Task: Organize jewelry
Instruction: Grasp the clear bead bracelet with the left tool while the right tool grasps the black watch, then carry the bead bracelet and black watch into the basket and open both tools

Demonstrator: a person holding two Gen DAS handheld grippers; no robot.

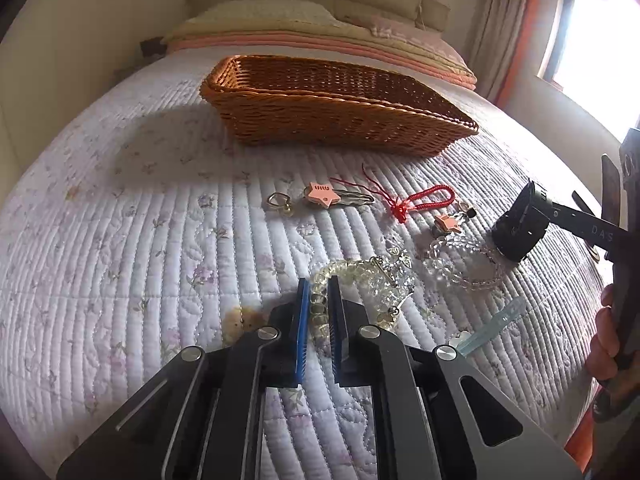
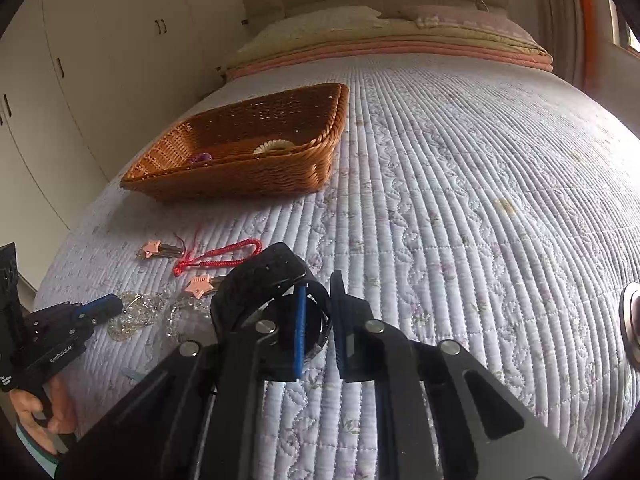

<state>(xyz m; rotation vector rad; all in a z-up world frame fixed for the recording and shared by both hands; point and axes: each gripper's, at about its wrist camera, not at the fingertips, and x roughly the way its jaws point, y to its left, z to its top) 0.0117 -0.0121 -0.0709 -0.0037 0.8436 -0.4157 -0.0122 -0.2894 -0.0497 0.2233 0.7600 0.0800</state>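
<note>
My left gripper squeezes a pale yellow bead bracelet lying flat on the quilt; its loop stretches away from me toward the basket. My right gripper pinches the black watch band, which stands up in a curl (its far side is hidden). I can't make out the clear beads well.

The right hand-held gripper holds a black watch band on the bed. Left of the band lie a red cord and clear beads. Beyond it sits a brown basket.
</note>
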